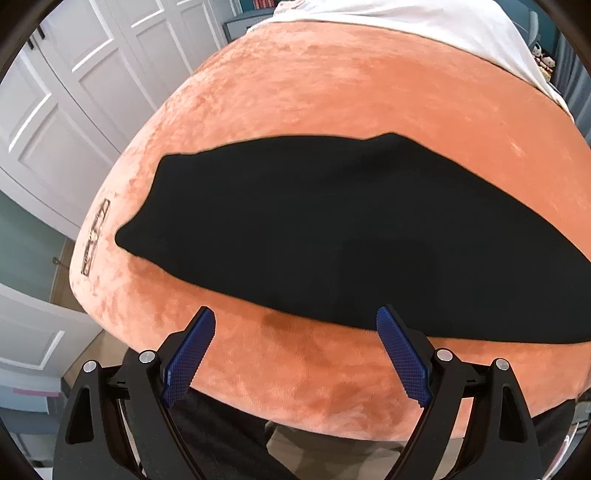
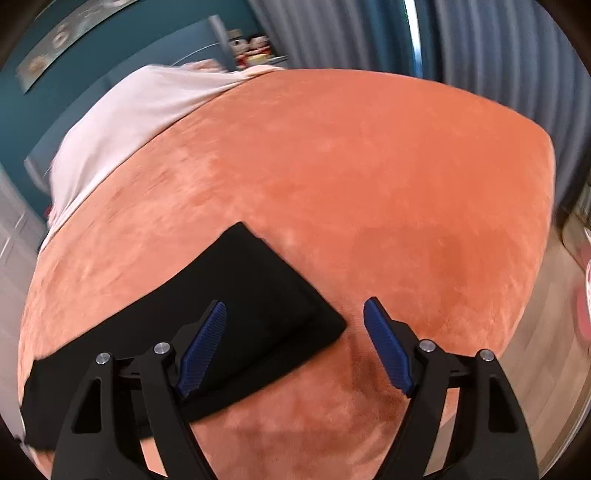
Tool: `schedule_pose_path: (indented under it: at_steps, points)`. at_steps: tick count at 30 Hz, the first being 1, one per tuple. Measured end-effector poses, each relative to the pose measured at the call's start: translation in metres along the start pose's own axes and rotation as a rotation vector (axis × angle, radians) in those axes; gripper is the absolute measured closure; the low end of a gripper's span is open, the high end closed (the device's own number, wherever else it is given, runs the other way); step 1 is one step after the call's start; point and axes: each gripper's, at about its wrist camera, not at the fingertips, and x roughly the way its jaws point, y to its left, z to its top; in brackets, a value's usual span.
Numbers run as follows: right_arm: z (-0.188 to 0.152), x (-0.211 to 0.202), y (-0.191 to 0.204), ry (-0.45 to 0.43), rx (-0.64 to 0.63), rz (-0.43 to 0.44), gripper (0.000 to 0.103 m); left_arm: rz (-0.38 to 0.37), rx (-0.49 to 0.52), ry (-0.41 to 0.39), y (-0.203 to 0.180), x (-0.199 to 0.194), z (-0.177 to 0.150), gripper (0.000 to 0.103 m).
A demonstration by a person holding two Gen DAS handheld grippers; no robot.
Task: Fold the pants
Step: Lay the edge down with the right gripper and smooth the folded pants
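Right now both of my grippers hang over the near edge of the bed, empty. My left gripper (image 1: 295, 325) is spread wide, its blue pads clear of the cloth, the pants' near edge just past its tips at twelve o'clock. My right gripper (image 2: 295, 317) is wide too, with its left pad over the pants' end and its right pad over bare blanket (image 2: 369, 166).

The pants (image 1: 332, 240) lie flat on the orange blanket as one long, narrow black band, running from nine to three o'clock in the left view. By my reading the legs are already laid one over the other, so the lengthwise fold looks done. The end near my right gripper, at ten o'clock, shows a squared-off edge (image 2: 273, 280). Folding the band across its length is what remains, I judge.

Farther off, at twelve, a white sheet (image 1: 406, 26) covers the bed's head.
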Motion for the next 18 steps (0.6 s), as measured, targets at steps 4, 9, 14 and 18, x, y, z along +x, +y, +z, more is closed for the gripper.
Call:
schedule_pose_path:
  at_steps: [4,9,14,18]
  points:
    - [0.008,0.012,0.008,0.026,-0.085,0.000,0.050,-0.030,-0.016,0.018,-0.005,0.001,-0.002,0.016]
    - [0.009,0.029,0.011,0.127,-0.119,0.023,0.091,0.016,0.048,-0.023,-0.017,-0.009,-0.003,0.016]
    - [0.007,0.028,-0.015,0.144,-0.090,-0.016,0.090,0.005,0.036,-0.018,-0.014,-0.005,0.001,0.016]
    - [0.010,0.020,-0.012,0.107,-0.093,0.011,0.057,-0.017,0.041,0.004,-0.024,-0.002,0.000,0.016]
